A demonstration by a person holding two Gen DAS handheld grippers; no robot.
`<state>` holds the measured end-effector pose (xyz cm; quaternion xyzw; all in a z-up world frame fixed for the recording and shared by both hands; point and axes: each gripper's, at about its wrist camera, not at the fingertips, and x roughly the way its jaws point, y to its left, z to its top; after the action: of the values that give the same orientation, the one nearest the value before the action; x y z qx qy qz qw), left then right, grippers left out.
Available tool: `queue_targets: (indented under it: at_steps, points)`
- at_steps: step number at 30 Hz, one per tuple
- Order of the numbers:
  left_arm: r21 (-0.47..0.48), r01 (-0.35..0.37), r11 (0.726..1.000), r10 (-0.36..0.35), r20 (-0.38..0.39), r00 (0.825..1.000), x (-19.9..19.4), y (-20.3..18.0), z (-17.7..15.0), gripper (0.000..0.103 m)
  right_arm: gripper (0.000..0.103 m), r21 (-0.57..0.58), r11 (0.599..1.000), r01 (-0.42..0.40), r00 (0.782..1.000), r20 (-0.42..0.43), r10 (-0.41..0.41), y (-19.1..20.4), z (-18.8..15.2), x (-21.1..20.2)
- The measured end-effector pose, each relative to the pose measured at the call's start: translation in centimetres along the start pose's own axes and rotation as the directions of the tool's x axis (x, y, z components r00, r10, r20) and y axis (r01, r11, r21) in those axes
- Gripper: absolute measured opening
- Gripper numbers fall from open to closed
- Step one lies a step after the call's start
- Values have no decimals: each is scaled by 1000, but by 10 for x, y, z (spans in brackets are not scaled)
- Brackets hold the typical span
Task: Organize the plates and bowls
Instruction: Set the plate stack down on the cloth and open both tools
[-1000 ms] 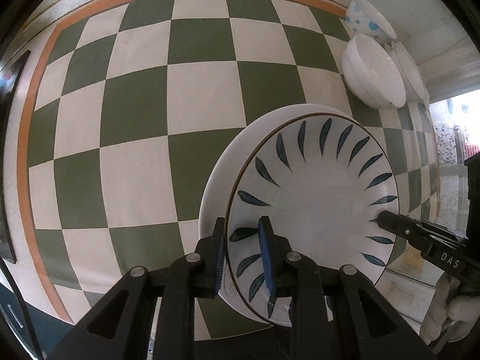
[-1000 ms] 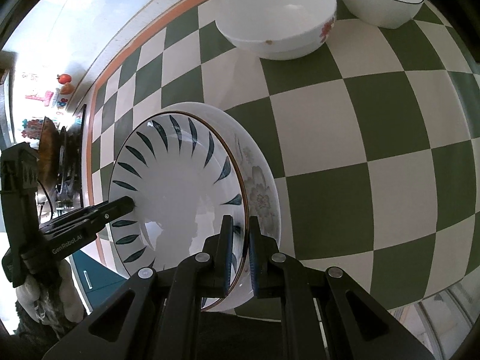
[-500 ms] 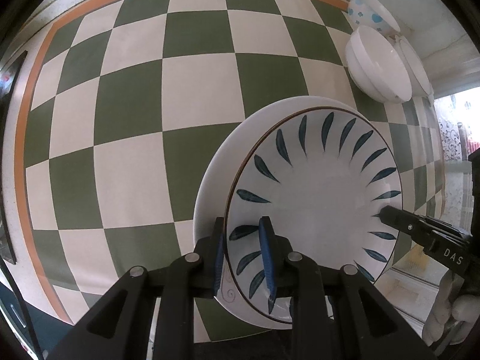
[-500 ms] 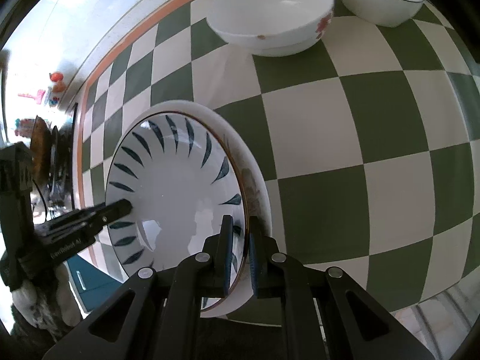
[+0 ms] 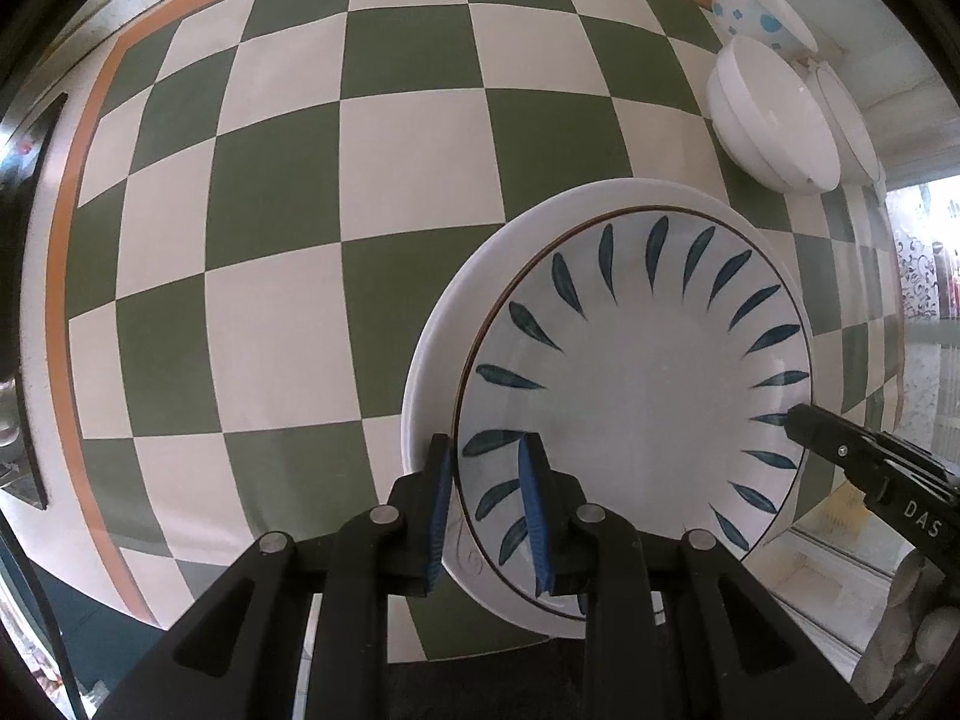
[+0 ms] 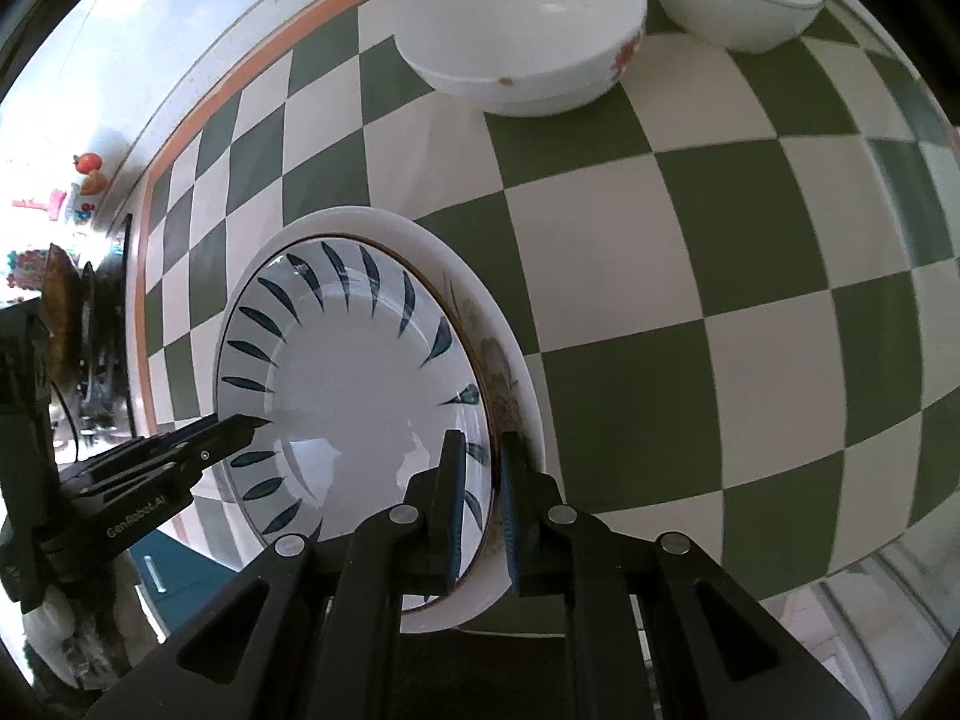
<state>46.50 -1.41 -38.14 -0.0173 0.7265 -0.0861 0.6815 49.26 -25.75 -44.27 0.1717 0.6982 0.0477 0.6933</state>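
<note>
I can't see most of the white plate [image 5: 432, 348] under the leaf-patterned plate [image 5: 636, 384]; only a crescent of its rim shows from 7 to 1 o'clock. Its floral print [image 6: 501, 372] is half covered. At 1 o'clock the blue-dotted bowl [image 5: 750, 6] is partly hidden by the white bowl [image 5: 774, 120]. Shelf clutter [image 6: 66, 204] at 9 o'clock is too blurred to name.

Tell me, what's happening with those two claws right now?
Left gripper and right gripper both clamp the blue-leaf plate's rim. It sits on a floral plate. Bowls stand apart; nothing blocks.
</note>
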Motion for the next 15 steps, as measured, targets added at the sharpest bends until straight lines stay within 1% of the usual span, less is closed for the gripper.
queue_targets:
  at_steps: [4,6,9,11,13,14,15]
  points:
    - [9,-7,1000,7,17,1000,-13,-8,-7,20,14,-24,999,38,999,11,-37,8,-5,-11]
    - [17,-11,1000,10,34,999,-26,-12,-11,20,14,-41,999,20,1000,23,-19,16,-12,-22]
    - [34,-15,999,12,84,996,-51,-20,-21,20,14,-75,997,35,998,51,-31,31,-23,-42]
    - [49,-4,999,-2,108,994,-67,-26,-28,20,14,-99,994,51,996,76,-43,43,-33,-57]
    - [64,-10,998,1,140,990,-84,-28,-36,23,16,-109,993,49,995,93,-39,51,-42,-70]
    - [73,-20,997,8,164,986,-94,-31,-41,28,18,-116,992,49,994,104,-37,56,-48,-77]
    - [79,-20,997,6,178,984,-101,-31,-44,31,19,-121,991,51,992,119,-37,60,-53,-85]
